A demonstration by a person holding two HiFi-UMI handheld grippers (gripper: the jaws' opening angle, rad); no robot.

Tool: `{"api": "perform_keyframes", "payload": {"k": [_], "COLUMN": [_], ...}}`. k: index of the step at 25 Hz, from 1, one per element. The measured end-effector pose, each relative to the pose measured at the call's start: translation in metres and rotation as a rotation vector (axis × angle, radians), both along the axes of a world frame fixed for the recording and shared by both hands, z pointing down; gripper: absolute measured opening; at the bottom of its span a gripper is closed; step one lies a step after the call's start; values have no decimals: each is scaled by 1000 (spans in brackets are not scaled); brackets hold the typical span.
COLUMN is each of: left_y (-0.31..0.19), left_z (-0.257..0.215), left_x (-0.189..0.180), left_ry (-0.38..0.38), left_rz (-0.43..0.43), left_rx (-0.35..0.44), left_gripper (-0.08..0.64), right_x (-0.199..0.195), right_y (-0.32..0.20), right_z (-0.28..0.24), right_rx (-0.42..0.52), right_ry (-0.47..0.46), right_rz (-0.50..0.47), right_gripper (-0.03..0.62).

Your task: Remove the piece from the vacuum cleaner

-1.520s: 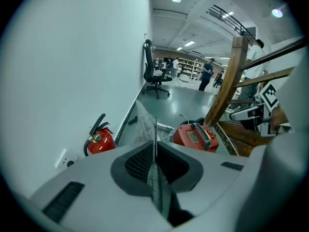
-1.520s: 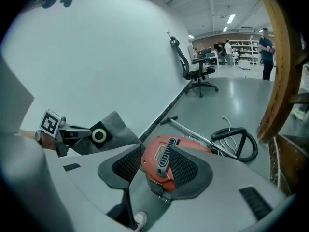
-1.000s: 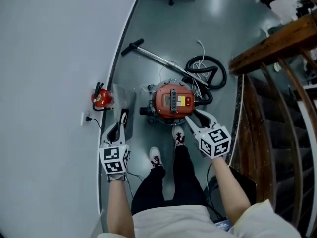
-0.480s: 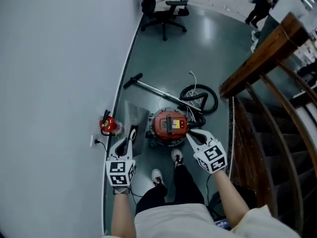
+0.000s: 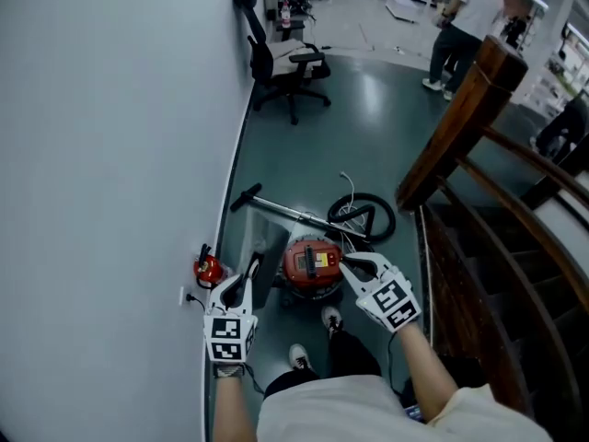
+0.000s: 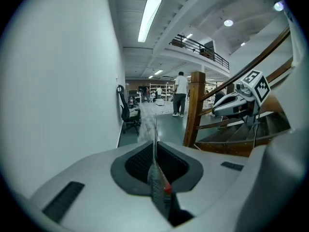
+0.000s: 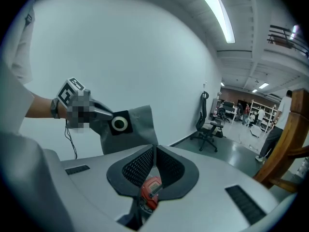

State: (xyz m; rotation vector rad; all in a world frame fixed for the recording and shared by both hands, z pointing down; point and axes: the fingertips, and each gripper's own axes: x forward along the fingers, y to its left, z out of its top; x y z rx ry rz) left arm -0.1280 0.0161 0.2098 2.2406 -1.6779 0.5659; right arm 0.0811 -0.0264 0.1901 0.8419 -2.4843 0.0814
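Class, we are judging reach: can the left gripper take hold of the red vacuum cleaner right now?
Probably not yet. The left gripper is shut on the grey dust bag, so its jaws are taken; otherwise the way down to the vacuum cleaner looks free.

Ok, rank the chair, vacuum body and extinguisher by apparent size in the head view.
1. chair, largest, though farthest from the camera
2. vacuum body
3. extinguisher, smallest

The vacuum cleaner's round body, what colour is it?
Vacuum cleaner: red with a yellow label on top, clearest in the head view.
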Motion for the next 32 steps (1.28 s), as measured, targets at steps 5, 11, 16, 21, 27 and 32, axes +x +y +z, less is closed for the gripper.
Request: {"api": "perform_keyframes", "payload": {"k": [5,11,16,21,27,32], "left_y": [9,18,25,27,30,34], "left_z": [-41,-85,-113,-141,-178,-200], "left_x": [3,9,17,24,39,49], "left_ry": [-75,-135,-168,-149,-145,-161], "left_rz": [39,93,124,149,192,220], "left_rx": [63,120,139,183,249,288], "left_gripper": [32,31,32,32,32,32], "right_x": [-2,-2,11,18,13,16], "right_y": [17,27,36,39,49,54], "right_z": [-44,-97,-124,-147,-184,-202], "right_rx": [99,190,243,278,341,378], "right_ry": [19,7,8,14,0,6], "right_rz": [-57,-48,-36,-25,-56,-63], "right_gripper": [41,38,38,38,38,35]}}
